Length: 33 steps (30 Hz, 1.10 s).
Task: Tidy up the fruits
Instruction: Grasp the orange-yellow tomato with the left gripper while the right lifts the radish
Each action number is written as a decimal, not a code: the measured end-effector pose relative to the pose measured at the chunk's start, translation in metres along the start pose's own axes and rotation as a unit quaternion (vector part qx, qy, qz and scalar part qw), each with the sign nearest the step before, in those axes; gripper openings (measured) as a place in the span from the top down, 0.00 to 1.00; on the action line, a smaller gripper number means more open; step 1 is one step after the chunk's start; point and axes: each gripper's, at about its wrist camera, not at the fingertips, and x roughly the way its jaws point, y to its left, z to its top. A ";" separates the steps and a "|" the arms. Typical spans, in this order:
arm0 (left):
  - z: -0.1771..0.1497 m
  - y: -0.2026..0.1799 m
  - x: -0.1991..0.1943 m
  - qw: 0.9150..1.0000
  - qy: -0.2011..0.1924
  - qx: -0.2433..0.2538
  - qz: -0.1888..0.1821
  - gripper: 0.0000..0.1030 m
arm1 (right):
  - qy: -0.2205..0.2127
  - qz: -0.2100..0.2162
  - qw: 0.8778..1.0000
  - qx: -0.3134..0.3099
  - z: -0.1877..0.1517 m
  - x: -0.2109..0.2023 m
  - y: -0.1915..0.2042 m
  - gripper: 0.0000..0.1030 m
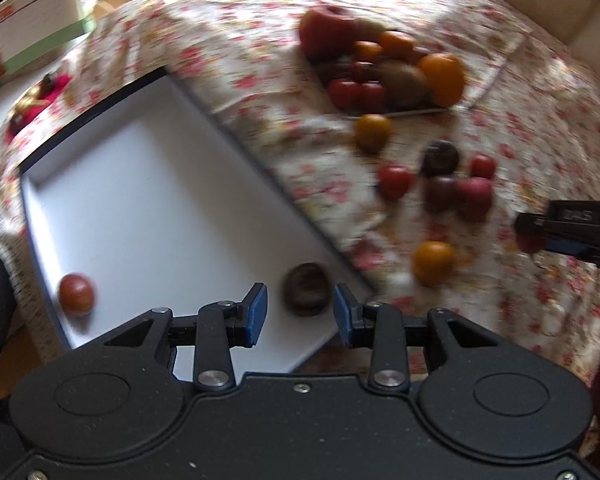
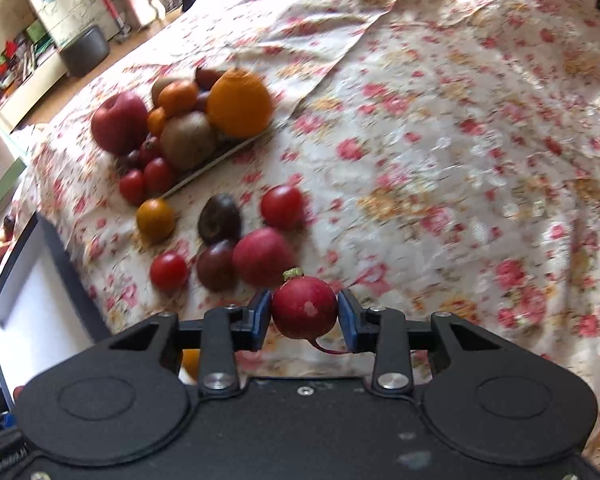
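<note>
My left gripper (image 1: 300,314) is open above the near corner of a white tray (image 1: 140,184). A dark brown fruit (image 1: 306,294) lies in the tray just beyond its fingertips, and a red tomato (image 1: 76,294) lies at the tray's left. My right gripper (image 2: 304,314) is shut on a red radish (image 2: 304,308) above the flowered cloth; it also shows in the left wrist view (image 1: 540,236). Loose tomatoes, dark plums and a radish (image 2: 262,256) lie on the cloth. A plate (image 2: 220,156) holds an apple (image 2: 118,122), an orange (image 2: 238,104), a kiwi (image 2: 188,140) and small tomatoes.
The flowered cloth (image 2: 460,160) covers the table, with folds at the far side. Boxes, a grey pot (image 2: 86,52) and shelves stand beyond the table's far left edge. An orange tomato (image 1: 432,262) lies near the tray's right edge.
</note>
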 end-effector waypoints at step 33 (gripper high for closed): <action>0.032 -0.086 0.076 0.997 0.054 0.051 0.000 0.55 | 0.010 0.015 0.999 0.035 0.004 0.006 -0.037 0.64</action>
